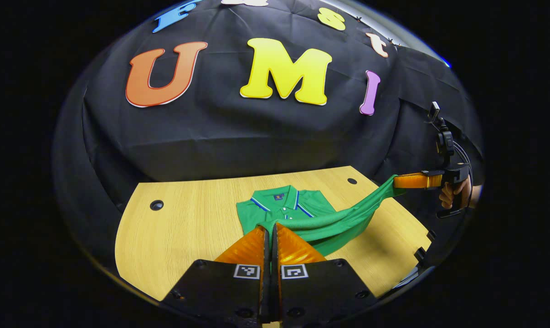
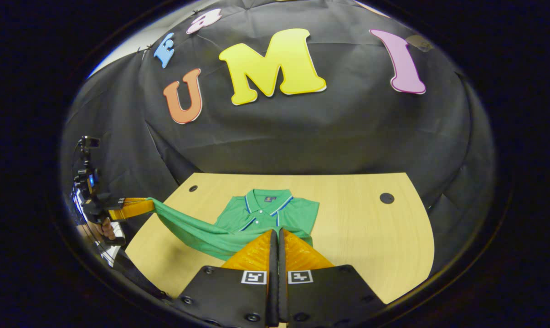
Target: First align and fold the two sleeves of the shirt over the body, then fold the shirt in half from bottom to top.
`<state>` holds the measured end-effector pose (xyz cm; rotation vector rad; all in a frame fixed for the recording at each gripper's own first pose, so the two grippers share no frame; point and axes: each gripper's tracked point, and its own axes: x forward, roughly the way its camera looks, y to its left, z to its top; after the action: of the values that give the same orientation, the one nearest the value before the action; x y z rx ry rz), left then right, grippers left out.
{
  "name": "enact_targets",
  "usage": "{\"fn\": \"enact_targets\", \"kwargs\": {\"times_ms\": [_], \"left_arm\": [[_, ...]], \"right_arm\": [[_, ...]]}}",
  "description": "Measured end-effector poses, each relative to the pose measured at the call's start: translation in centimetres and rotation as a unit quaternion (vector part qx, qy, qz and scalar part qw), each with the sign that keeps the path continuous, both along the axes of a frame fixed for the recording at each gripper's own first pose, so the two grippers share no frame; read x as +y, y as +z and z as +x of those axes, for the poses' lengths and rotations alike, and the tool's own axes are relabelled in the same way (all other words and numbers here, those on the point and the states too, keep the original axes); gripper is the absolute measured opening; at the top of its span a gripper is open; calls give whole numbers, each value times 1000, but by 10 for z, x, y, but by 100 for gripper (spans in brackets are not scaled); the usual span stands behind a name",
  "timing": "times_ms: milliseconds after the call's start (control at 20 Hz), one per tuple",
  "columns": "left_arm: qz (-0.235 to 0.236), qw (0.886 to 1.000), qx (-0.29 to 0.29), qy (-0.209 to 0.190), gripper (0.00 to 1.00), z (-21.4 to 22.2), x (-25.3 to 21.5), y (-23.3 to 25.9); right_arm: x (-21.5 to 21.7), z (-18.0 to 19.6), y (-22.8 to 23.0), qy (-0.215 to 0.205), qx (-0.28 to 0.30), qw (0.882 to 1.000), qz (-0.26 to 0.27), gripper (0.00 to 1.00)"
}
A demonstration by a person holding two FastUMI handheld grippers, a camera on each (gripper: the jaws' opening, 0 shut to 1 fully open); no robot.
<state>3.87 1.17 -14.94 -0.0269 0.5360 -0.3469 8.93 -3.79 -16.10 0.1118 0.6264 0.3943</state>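
The work surface was a light wooden table [image 1: 188, 218] with dark round holes near its far corners, backed by the black cloth wall of the booth.

My left gripper [image 1: 270, 230] had its two fingers pressed together on a pinch of the green polo shirt with blue-and-white collar trim [image 1: 297, 209] at the near edge of the garment. My right gripper [image 2: 277, 234] was closed the same way on the near edge. In the left gripper view, the right gripper [image 1: 400, 181] appeared off to the side, raised clear of the table, with a hand [image 1: 457, 191] around its handle; green cloth ran taut from it down to the table.

The collar end of the shirt lay flat at the middle of the table, collar toward the wall. No sleeve stuck out at either side of it, so I judged the sleeve folds complete. I judged the bottom-to-top fold under way: the hem was lifted but not yet laid over the collar end.

The exact cloth held between each pair of fingers was hidden. Whether the sleeves lay evenly could not be confirmed.
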Motion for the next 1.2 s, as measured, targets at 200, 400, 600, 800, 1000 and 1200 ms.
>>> {"fn": "enact_targets", "kwargs": {"times_ms": [200,400,600,800,1000,1200], "left_arm": [[5,1000,-15,16,3,33,7,4],[-3,999,-27,38,3,65,15,8],[0,998,-30,56,3,90,20,-1],[0,997,-35,65,3,125,13,-15],[7,996,-51,73,3,159,16,-32],[15,996,-29,80,3,185,19,-76]], "right_arm": [[-3,32,0,-14,-8,1000,7,2],[-6,70,-4,-29,-10,999,17,2],[-2,104,-15,-32,-11,999,15,2],[4,135,-33,-32,-10,999,7,2],[5,168,-57,-33,-20,999,-21,2],[9,193,-90,-28,-15,999,-38,0]]}}
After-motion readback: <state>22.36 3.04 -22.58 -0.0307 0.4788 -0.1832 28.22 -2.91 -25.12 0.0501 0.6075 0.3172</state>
